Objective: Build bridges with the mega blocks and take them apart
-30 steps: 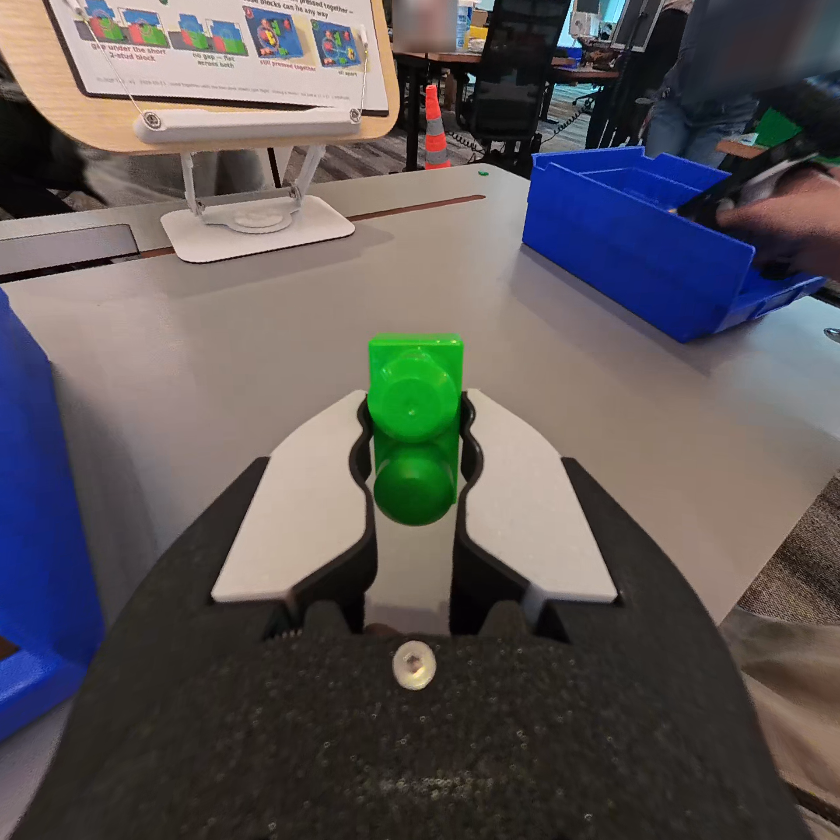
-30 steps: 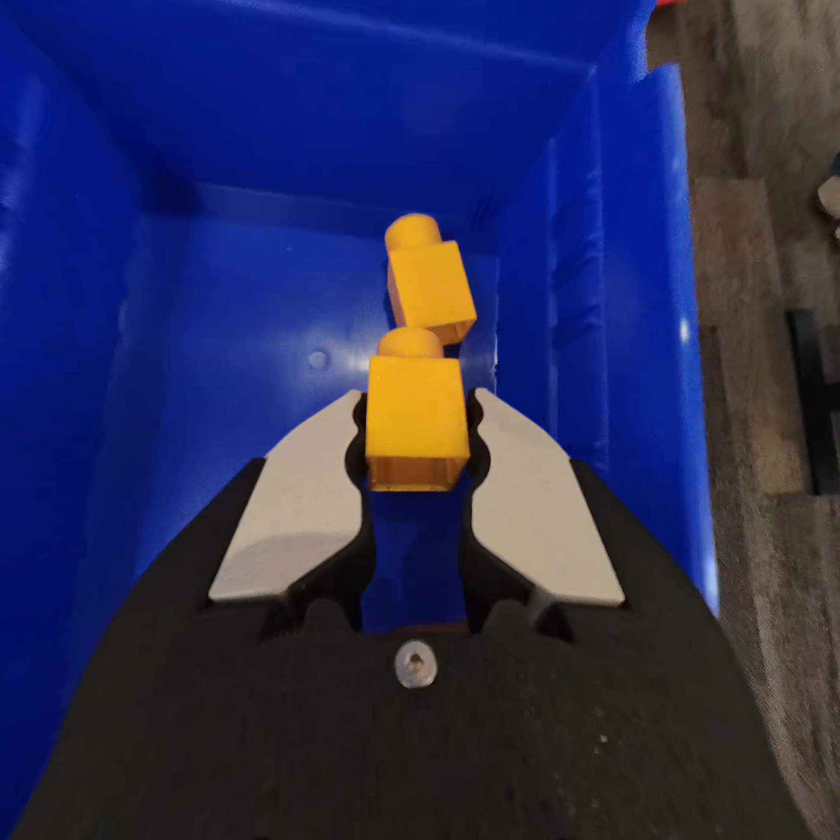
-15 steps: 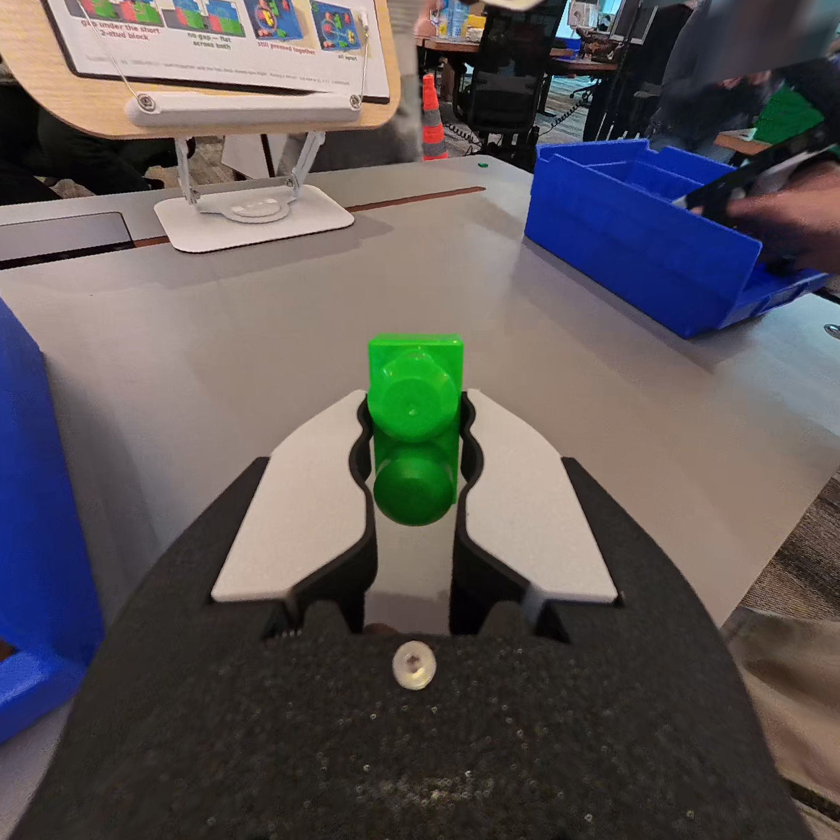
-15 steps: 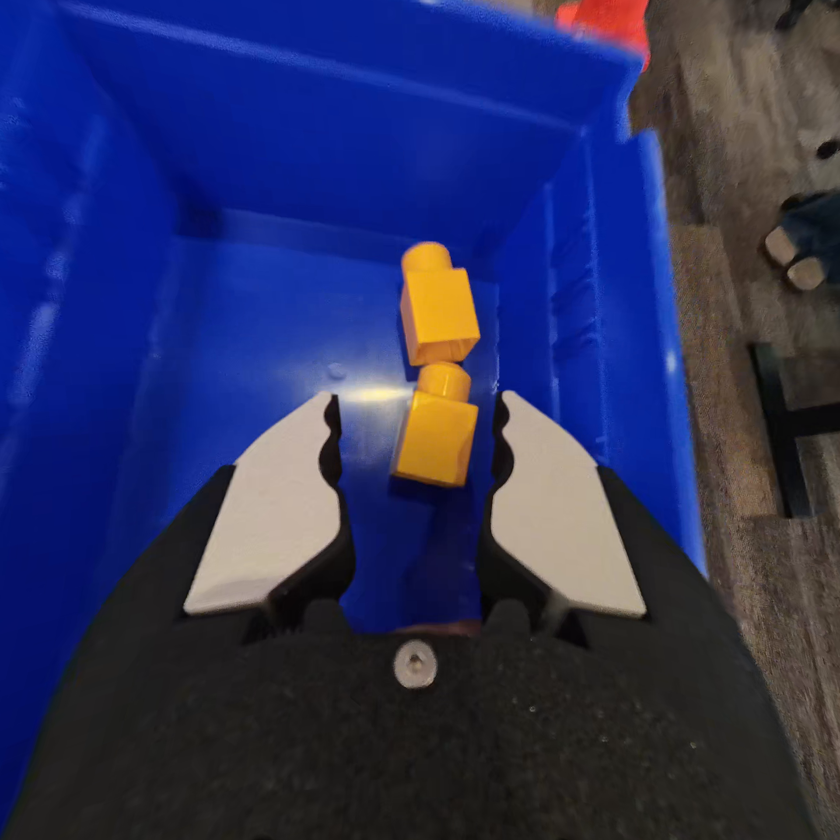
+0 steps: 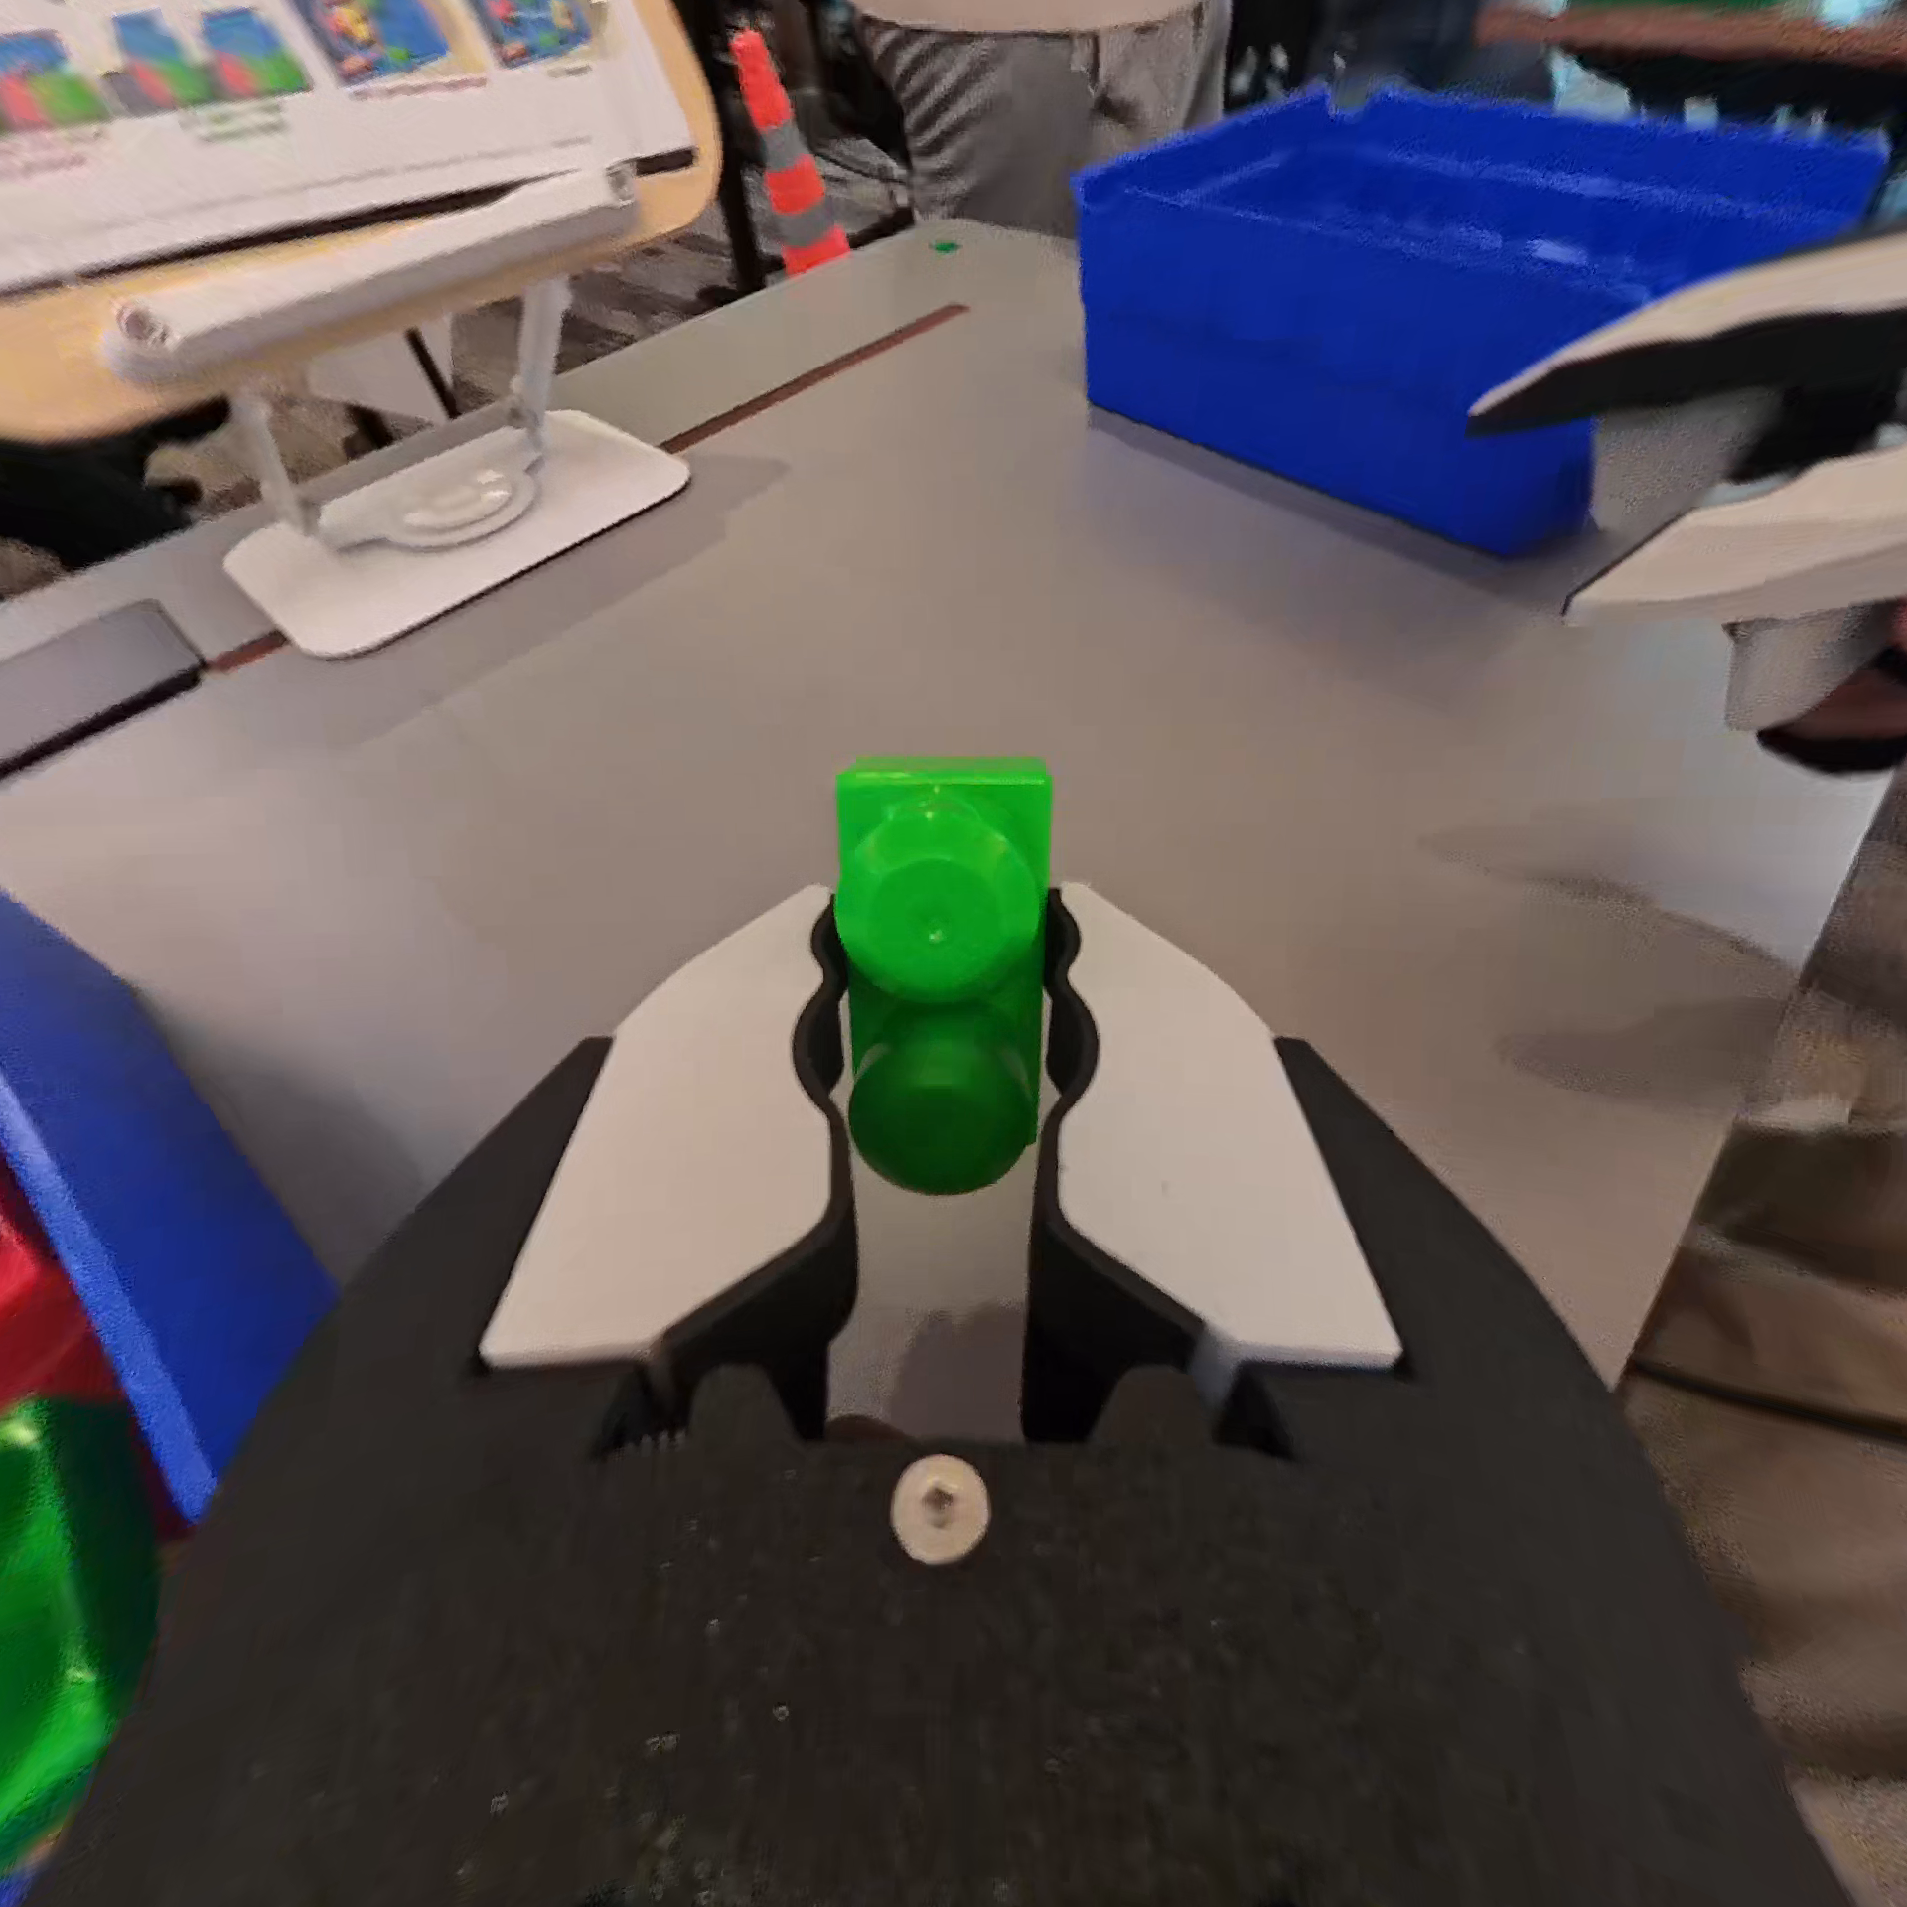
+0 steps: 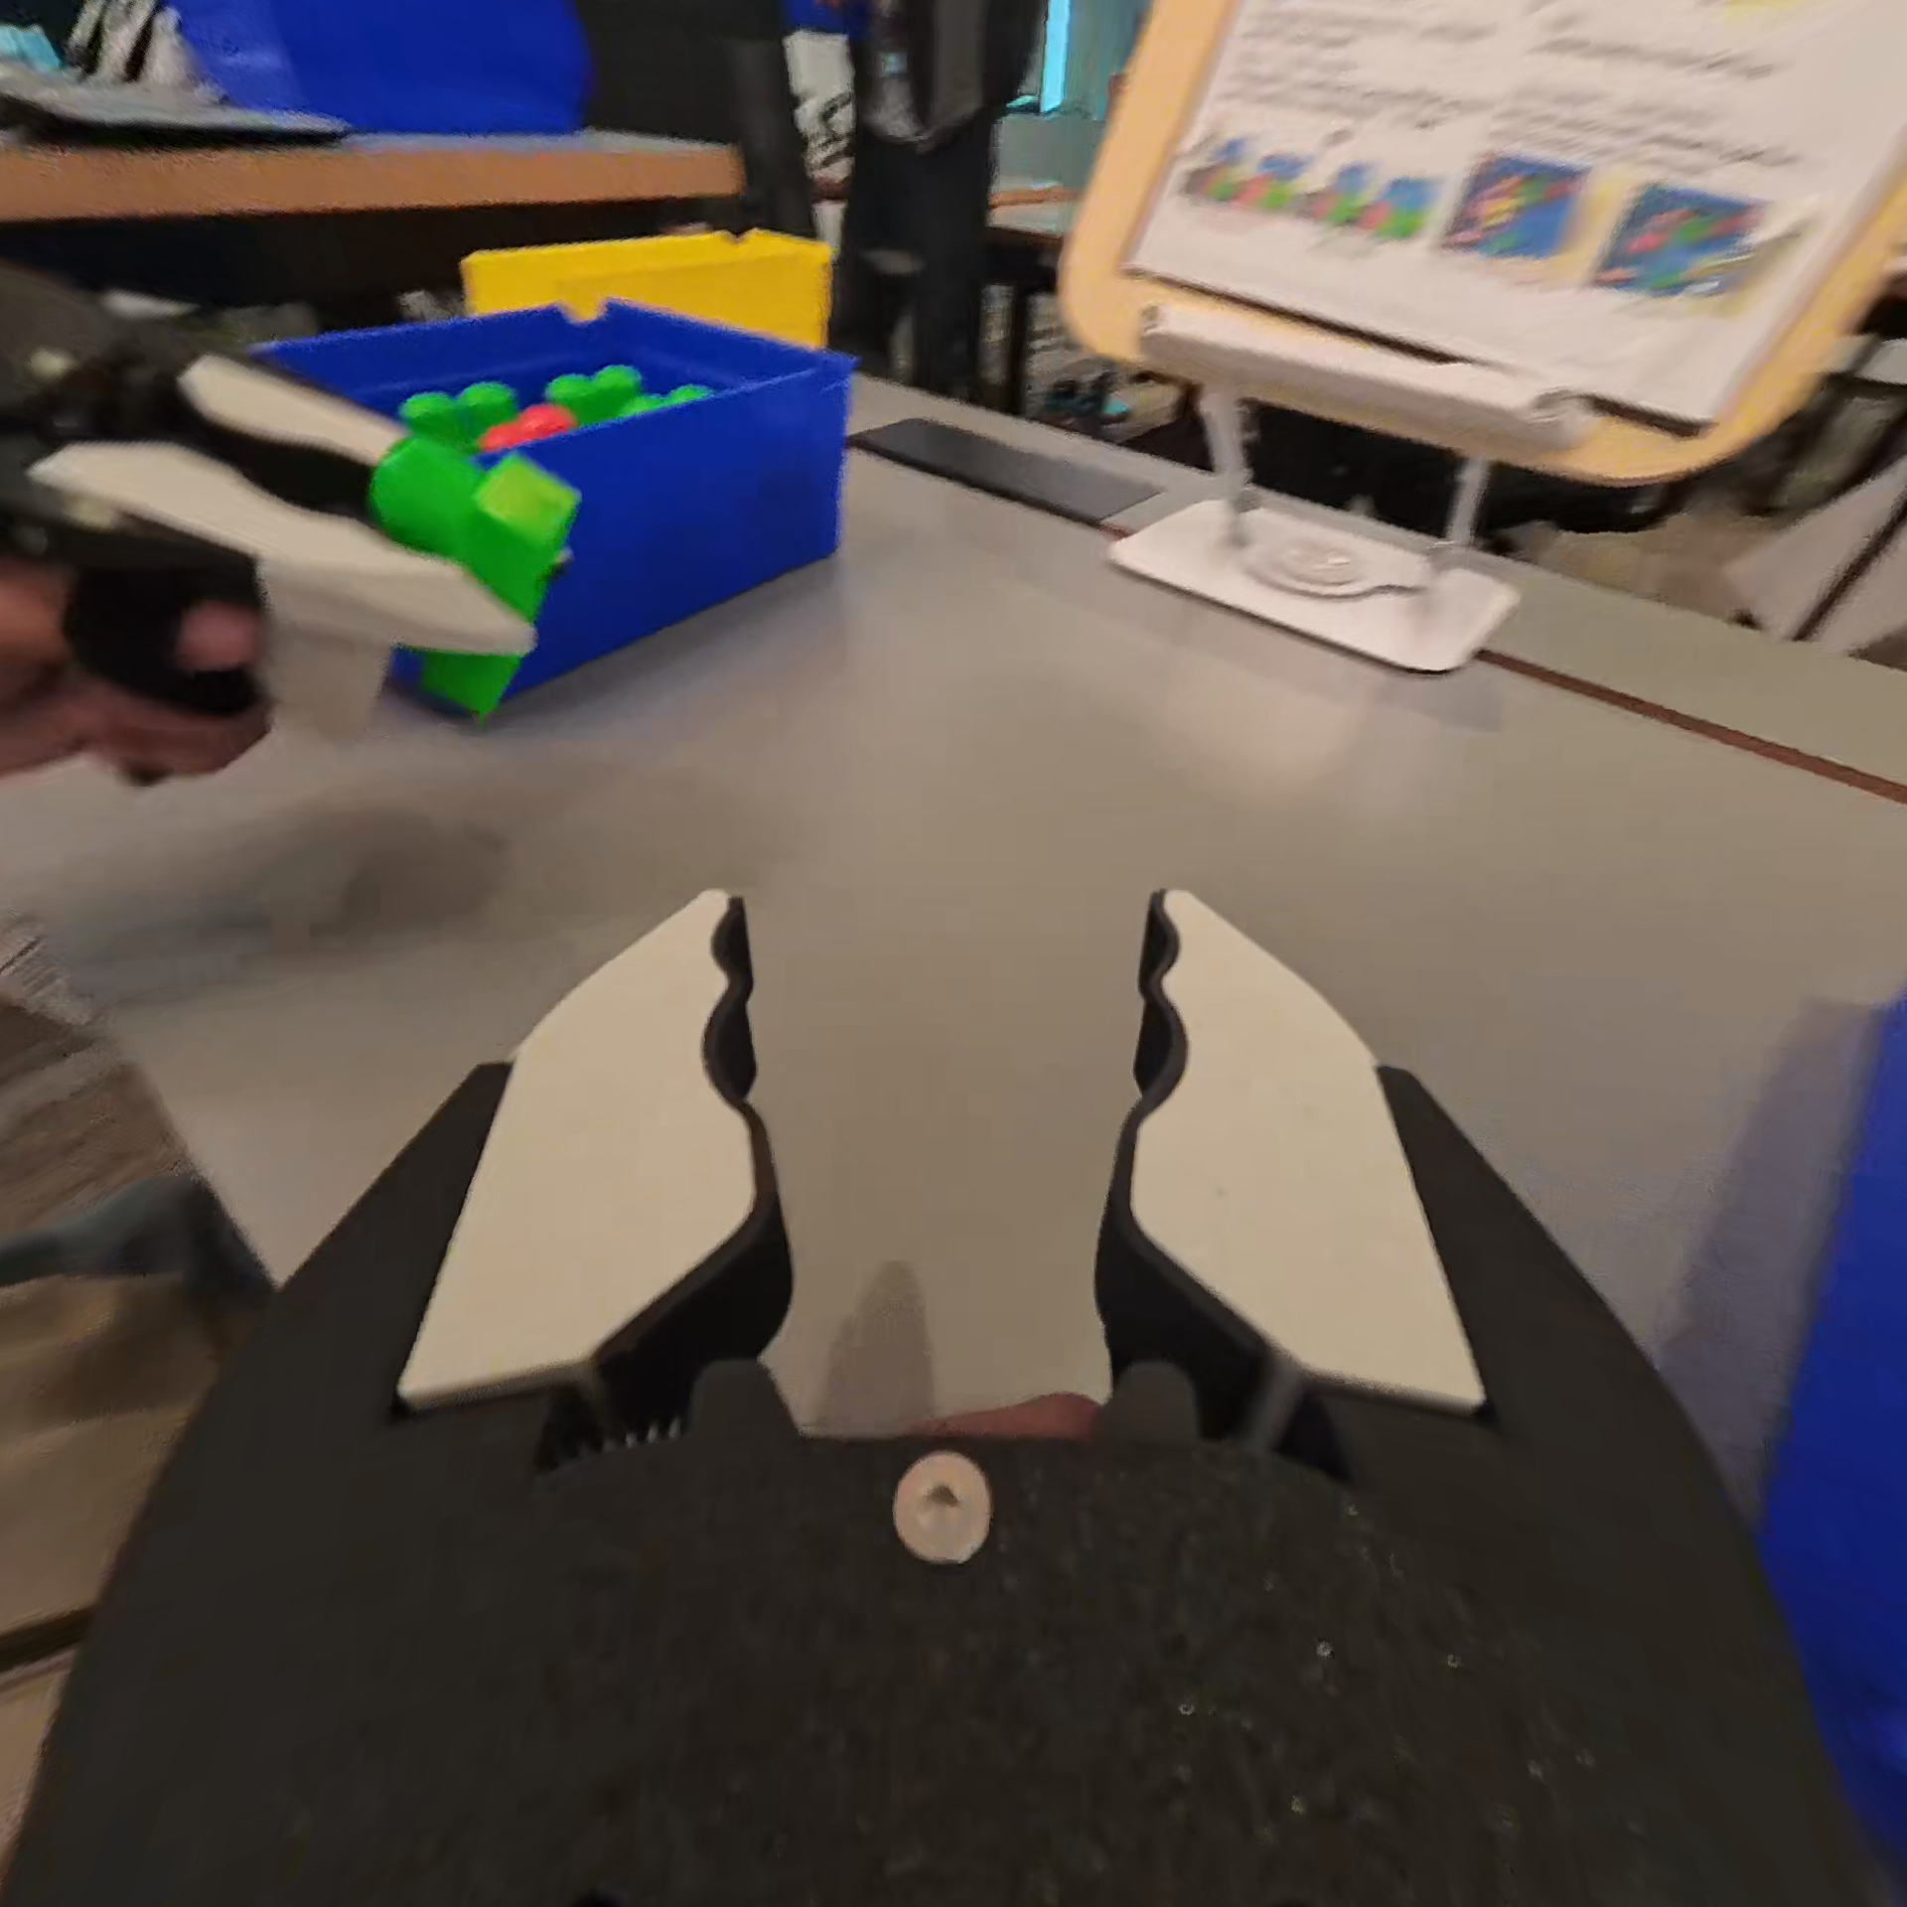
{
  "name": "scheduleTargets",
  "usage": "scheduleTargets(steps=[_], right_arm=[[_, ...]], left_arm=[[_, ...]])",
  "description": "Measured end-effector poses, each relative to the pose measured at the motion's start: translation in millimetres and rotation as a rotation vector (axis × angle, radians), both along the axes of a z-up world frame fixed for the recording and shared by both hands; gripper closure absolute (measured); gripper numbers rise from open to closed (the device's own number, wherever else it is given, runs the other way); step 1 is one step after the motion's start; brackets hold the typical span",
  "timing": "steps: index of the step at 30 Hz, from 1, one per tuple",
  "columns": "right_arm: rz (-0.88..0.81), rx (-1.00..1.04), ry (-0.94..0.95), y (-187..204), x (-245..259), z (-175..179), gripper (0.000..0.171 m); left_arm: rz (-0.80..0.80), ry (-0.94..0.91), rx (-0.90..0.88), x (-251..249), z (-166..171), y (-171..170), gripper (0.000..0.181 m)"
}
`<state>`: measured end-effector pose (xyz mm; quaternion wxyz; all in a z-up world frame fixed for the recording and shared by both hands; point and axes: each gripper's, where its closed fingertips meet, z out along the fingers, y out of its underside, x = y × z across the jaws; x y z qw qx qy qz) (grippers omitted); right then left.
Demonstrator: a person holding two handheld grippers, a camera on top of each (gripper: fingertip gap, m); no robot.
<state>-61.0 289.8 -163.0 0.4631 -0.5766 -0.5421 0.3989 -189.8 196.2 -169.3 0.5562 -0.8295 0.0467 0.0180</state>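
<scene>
Green 2-stud block [image 5: 937, 991] clenched in left tongs [image 5: 939, 908], above the counter [image 5: 1290, 784].
Right tongs [image 6: 939, 908] spread wide, empty, nearby over bare counter w/ nothing built yet. Best: seat block flat mid-counter, studs up, clear of far blue bin [image 5: 1342, 341].

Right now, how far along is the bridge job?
Done: no bridge stands on the table. In hand: the left gripper is shut on a green block; the right gripper is open, holding nothing. Left: more blocks wait in the blue bin, so either a build or a last put-away.
</scene>
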Motion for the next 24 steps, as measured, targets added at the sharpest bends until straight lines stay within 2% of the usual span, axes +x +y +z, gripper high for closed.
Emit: scheduleTargets(steps=[4, 8, 15, 18, 24], right_arm=[[0.196, -0.148, -0.022, -23.5, -24.3, 23.3, 0.101], [0.316, -0.270, -0.046, -33.0, -49.3, 45.0, 0.098], [0.339, -0.397, -0.119, -39.0, -75.0, 33.8, 0.106], [0.378, -0.490, -0.113, -48.0, -77.6, 33.6, 0.111], [0.347, -0.529, -0.182, -49.0, -81.2, 13.8, 0.125]], left_arm=[[-0.152, 0.265, -0.040, 3.9, 16.0, 11.6, 0.145], [-0.297, 0.474, -0.054, 18.1, 25.4, 32.3, 0.146], [-0.376, 0.654, -0.030, 39.4, 31.2, 64.6, 0.146], [-0.398, 0.707, -0.030, 48.2, 25.4, 69.9, 0.146], [-0.399, 0.837, -0.060, 53.8, 9.4, 74.4, 0.145]])
